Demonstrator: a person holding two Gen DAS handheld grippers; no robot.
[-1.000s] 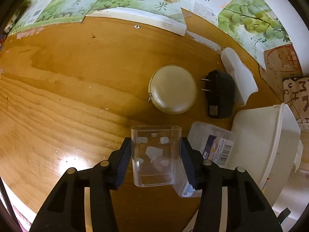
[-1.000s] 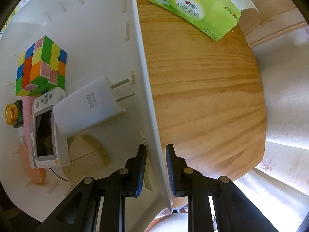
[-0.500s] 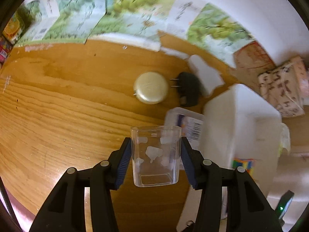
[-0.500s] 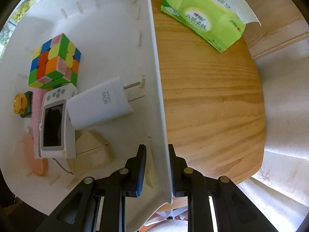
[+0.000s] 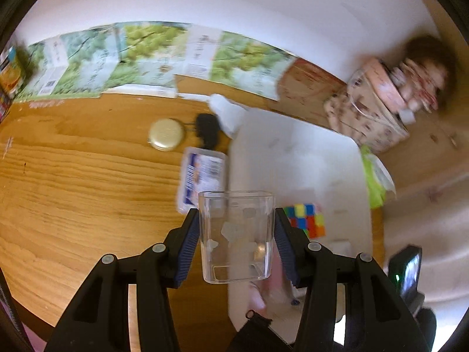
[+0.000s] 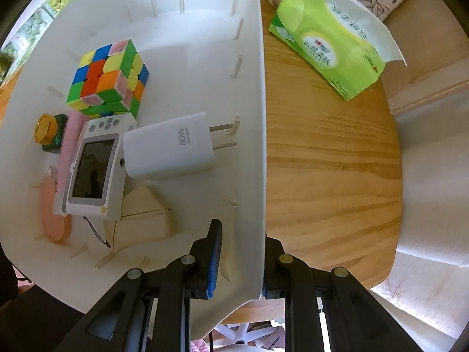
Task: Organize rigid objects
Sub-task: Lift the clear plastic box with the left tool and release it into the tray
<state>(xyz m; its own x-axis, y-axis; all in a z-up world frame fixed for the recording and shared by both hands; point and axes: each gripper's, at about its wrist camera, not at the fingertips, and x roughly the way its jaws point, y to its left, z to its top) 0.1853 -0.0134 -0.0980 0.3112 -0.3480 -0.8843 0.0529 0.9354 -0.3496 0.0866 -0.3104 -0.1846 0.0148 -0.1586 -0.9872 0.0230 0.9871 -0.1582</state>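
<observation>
The left gripper (image 5: 236, 234) is clamped on a clear plastic cup (image 5: 236, 236), squarish with rounded corners, its blue ribbed pads pressing both side walls. The cup hangs over the left rim of a white plastic bin (image 5: 296, 158) on the grained wooden table (image 5: 73, 182). Beside that rim lies a clear lidded box (image 5: 202, 176) with a barcode label, and farther toward the table's far edge a round cream-coloured case (image 5: 167, 134) and a black plug adapter (image 5: 207, 130). The view is blurred, so the label cannot be read.

The right gripper (image 6: 239, 256) is closed on the bin's thin right wall (image 6: 259, 152), one finger inside and one outside. Inside the bin lie a scrambled puzzle cube (image 6: 108, 77), a white wall charger (image 6: 168, 146) printed "80W" with two metal prongs touching the wall ribs, a small white handheld game console (image 6: 93, 170) with a dark screen, a pale wooden wedge (image 6: 146, 214), a pink bar, an orange-pink oval piece, and a gold cap on a green block (image 6: 48, 132). Outside, near the table's far edge, sits a soft green tissue pack (image 6: 331, 47) with Chinese print.
</observation>
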